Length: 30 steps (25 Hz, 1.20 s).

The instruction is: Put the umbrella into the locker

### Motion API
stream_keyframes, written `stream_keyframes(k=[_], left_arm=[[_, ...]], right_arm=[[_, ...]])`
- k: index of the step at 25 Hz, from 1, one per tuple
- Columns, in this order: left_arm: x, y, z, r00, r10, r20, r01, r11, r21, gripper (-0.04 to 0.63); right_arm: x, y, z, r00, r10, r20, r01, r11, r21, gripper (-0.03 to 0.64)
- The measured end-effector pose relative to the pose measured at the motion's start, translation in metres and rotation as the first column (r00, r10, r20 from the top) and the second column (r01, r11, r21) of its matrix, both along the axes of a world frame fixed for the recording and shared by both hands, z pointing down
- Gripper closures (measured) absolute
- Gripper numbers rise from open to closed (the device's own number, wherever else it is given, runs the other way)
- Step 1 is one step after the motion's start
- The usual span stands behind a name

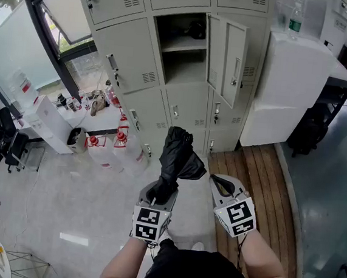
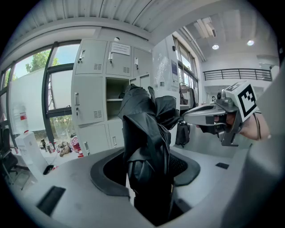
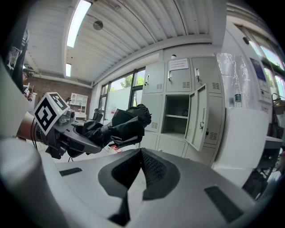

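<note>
While the open compartment (image 1: 181,50) of the pale grey metal locker bank stood well ahead, its door (image 1: 232,60) swung out to the right, the left gripper (image 1: 161,190) was clamped on the lower part of the folded black fabric umbrella (image 1: 179,154). Its jaws were spread wide around the bundle and pressed on it, so the umbrella was off the floor, in front of the person and well short of the locker. It was held nearly upright, its upper end leaning towards the lockers, probably so that it could be fed into the compartment lengthwise. The right gripper (image 1: 223,184) hung just beside it without touching, jaws together on nothing, apparently not needed since the door already stood open. The umbrella looked collapsed but only loosely gathered. Its canopy bunched in crumpled, slightly glossy folds that flared out above the grip, and whether the handle sat inside the jaws could not be told.
</note>
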<state>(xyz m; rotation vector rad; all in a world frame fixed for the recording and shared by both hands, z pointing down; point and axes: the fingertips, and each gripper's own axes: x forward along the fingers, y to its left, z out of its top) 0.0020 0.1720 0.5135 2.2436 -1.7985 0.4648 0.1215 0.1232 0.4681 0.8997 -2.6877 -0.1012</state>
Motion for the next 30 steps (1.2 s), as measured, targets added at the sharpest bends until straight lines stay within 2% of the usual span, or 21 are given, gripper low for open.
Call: stream_keyframes(k=[14, 30], left_arm=[[-0.016, -0.001, -0.004, 1.000, -0.013, 0.011, 0.013, 1.000, -0.005, 0.374], [-0.071, -0.038, -0.005, 1.000, 0.015, 0.011, -0.014, 1.000, -0.027, 0.374]], right_arm=[[-0.014, -0.005, -0.005, 1.000, -0.005, 0.029, 0.005, 1.000, -0.008, 0.563], [-0.062, -0.051, -0.019, 0.997, 0.063, 0.045, -0.063, 0.998, -0.004, 0.563]])
